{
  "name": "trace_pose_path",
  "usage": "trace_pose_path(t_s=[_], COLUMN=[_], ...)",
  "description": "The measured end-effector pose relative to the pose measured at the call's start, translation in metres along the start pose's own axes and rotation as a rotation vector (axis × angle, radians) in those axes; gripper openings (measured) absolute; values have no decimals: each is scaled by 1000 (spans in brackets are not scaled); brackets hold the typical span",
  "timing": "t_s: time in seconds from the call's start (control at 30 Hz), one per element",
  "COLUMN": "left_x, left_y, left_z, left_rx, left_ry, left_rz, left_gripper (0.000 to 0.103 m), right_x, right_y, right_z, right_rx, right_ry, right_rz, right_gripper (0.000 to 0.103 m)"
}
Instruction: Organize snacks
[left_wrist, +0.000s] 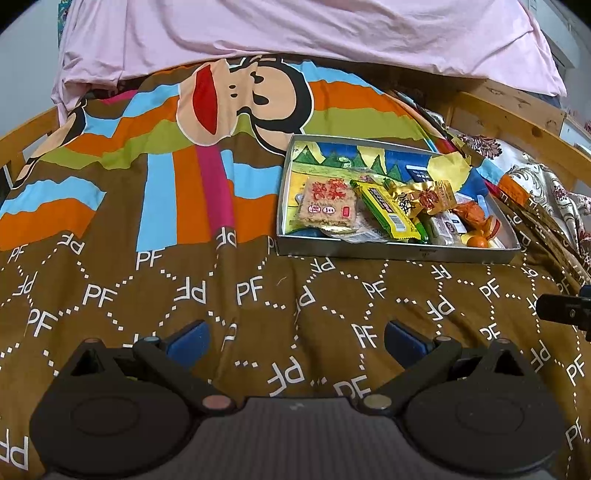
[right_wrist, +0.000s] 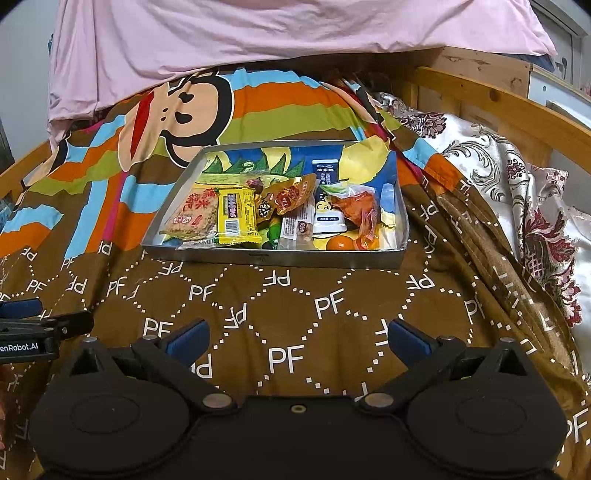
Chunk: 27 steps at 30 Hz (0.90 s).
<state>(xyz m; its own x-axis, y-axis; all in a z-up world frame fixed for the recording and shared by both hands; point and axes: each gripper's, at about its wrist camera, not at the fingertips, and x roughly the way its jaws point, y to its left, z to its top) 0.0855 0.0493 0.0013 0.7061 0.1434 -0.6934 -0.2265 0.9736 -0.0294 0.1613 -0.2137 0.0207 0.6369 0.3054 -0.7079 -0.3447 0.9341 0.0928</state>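
A shallow grey box lies on the brown patterned bedspread and holds several snacks. Among them are a rice cracker pack, a yellow packet, a gold and red packet, an orange packet and a small orange fruit. My left gripper is open above the bedspread, short of the box and to its left. My right gripper is open too, in front of the box's near wall. Both hold nothing.
A pink sheet is bunched at the far end of the bed. A floral satin cover lies crumpled to the right. The wooden bed frame runs along the right side. Open bedspread lies left of the box.
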Motion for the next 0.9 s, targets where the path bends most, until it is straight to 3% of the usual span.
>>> trace_pose_path(t_s=[0.77,0.9], left_x=[5,6], left_y=[-7,-17], left_z=[0,2], left_rx=[45,119], left_ry=[21,32], left_rz=[-22,-1], left_gripper=[102,102], right_x=[6,9], right_y=[0,0], right_z=[-1,-2], right_rx=[-23,-31], right_ry=[-3,-3], right_rz=[7,6], right_gripper=[102,102])
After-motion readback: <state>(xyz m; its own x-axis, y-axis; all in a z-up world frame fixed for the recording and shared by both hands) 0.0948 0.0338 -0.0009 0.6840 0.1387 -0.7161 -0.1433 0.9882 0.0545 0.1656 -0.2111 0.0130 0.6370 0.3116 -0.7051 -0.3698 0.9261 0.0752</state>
